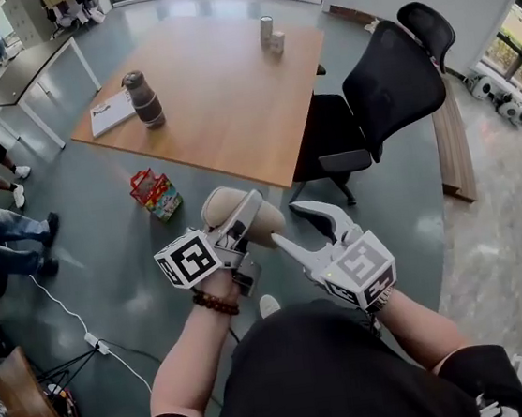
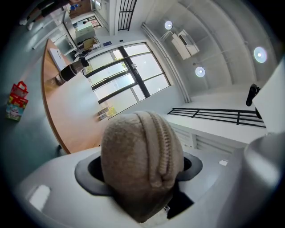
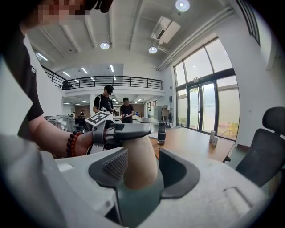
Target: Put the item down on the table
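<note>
One plush pouch (image 2: 140,160), probably light and squashy, sits clamped mid-body in the left hand-held gripper (image 1: 252,213), the right hand-held gripper (image 1: 291,225) standing apart.

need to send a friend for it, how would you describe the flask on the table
Start at the big wooden table. Near its left edge, right beside a white booklet, the flask stands upright. It is dark grey and stout, unlike the two small pale cans at the far edge.
</note>
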`<state>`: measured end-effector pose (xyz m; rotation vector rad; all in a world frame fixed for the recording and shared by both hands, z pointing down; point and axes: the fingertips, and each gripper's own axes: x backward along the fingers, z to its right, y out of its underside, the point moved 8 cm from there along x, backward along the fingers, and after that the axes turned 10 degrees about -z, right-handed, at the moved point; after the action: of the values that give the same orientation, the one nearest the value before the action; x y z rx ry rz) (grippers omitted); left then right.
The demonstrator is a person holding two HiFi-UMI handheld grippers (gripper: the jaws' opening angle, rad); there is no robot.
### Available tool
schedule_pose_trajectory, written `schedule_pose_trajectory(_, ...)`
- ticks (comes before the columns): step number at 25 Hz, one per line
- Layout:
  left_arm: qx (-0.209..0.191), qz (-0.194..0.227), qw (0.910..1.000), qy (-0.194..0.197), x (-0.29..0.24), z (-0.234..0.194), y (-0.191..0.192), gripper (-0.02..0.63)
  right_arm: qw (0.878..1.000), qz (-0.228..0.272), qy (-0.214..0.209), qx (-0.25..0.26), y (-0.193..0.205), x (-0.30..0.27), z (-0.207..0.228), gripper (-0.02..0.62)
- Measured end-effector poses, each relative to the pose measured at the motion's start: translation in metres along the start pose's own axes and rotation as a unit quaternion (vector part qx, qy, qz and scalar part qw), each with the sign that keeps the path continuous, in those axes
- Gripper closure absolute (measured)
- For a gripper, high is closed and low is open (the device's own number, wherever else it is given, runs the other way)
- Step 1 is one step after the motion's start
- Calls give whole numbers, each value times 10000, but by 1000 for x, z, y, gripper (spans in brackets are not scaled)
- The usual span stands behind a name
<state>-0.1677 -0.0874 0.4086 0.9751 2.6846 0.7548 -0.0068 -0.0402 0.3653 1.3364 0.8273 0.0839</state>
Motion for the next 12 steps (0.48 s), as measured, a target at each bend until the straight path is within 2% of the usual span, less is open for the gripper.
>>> schedule_pose_trajectory(12, 593, 107, 9979, 232, -13, -29, -33, 239, 9964, -418, -413, 618, -13, -57, 13, 248)
